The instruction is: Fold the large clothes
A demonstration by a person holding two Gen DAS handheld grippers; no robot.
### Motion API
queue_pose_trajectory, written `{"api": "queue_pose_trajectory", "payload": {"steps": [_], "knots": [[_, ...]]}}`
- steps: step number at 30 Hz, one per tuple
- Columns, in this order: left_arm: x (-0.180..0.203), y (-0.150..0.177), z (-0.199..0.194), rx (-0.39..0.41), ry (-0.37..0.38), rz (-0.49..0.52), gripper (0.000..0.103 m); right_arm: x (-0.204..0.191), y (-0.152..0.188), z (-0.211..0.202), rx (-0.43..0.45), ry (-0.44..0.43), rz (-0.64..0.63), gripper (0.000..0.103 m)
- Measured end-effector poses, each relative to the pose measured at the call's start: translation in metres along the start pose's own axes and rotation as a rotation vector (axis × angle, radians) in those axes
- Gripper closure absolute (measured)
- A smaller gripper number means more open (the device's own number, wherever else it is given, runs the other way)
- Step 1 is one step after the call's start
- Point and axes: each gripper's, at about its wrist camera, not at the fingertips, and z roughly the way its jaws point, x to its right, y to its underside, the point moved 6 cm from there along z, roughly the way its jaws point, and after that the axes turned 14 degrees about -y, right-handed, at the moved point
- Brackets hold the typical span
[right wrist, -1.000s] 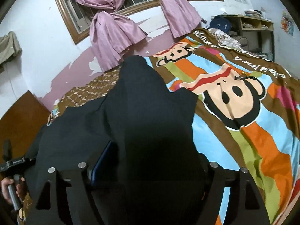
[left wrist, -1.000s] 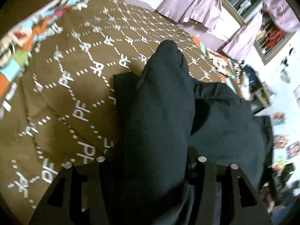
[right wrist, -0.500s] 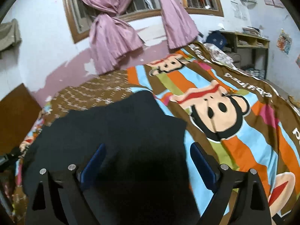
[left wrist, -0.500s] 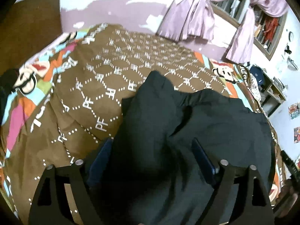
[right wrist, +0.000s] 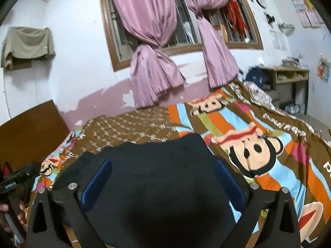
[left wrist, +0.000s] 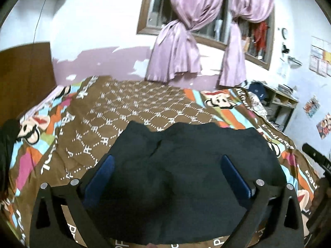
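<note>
Left wrist: left claw (left wrist: 167, 177) and right claw (right wrist: 163, 180) gape above dark garment (left wrist: 186, 165), apparently untouched.

From my left wrist camera, the near edge of the dark garment (left wrist: 186, 175) runs off the bottom of the frame, and it hides the bedspread (left wrist: 124, 111) beneath it. The right hand-held gripper (left wrist: 316, 159) is cut off at the right edge, so I cannot tell how its jaws stand there. On the shelf (right wrist: 287, 76) the items are too small to identify. The wall posters (left wrist: 319, 56) are unreadable.
</note>
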Motion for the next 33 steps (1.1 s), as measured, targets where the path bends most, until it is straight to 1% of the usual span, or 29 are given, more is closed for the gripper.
{"api": "queue_pose_trajectory", "payload": {"steps": [1, 3, 5, 7, 10, 14, 18, 21, 25, 27, 29, 30, 32, 33], "knots": [[0.003, 0.001, -0.006, 0.011, 0.013, 0.009, 0.002, -0.006, -0.001, -0.003, 0.005, -0.009, -0.012, 0.000], [0.010, 0.004, -0.020, 0.021, 0.065, 0.010, 0.002, -0.025, -0.001, -0.015, 0.026, -0.031, -0.068, 0.000], [0.012, 0.008, -0.034, 0.039, 0.101, 0.002, 0.002, -0.039, 0.001, -0.022, 0.038, -0.031, -0.117, 0.000], [0.013, 0.011, -0.044, 0.061, 0.113, 0.000, 0.002, -0.051, 0.003, -0.028, 0.047, -0.032, -0.151, 0.000], [0.013, 0.014, -0.062, 0.096, 0.121, 0.006, 0.002, -0.062, 0.007, -0.034, 0.052, -0.041, -0.165, 0.000], [0.008, 0.019, -0.082, 0.123, 0.108, 0.012, 0.002, -0.072, 0.015, -0.042, 0.053, -0.056, -0.148, 0.000], [0.000, 0.027, -0.093, 0.130, 0.093, 0.004, 0.002, -0.085, 0.028, -0.052, 0.055, -0.067, -0.143, 0.000], [-0.005, 0.034, -0.097, 0.122, 0.059, 0.030, 0.002, -0.095, 0.041, -0.057, 0.042, -0.061, -0.155, 0.000], [-0.014, 0.048, -0.106, 0.131, 0.042, 0.064, 0.002, -0.102, 0.057, -0.062, 0.027, -0.065, -0.168, 0.000], [-0.019, 0.057, -0.111, 0.134, 0.034, 0.063, 0.002, -0.105, 0.063, -0.066, 0.027, -0.071, -0.175, 0.000], [-0.022, 0.066, -0.113, 0.129, 0.030, 0.044, 0.002, -0.107, 0.069, -0.070, 0.026, -0.093, -0.177, 0.000], [-0.024, 0.072, -0.115, 0.126, 0.030, 0.035, 0.002, -0.109, 0.075, -0.072, 0.025, -0.127, -0.183, 0.000], [-0.026, 0.080, -0.114, 0.120, 0.025, 0.024, 0.002, -0.109, 0.084, -0.076, 0.029, -0.159, -0.182, 0.000], [-0.026, 0.082, -0.114, 0.118, 0.024, 0.023, 0.002, -0.109, 0.088, -0.078, 0.030, -0.161, -0.182, 0.000]]}}
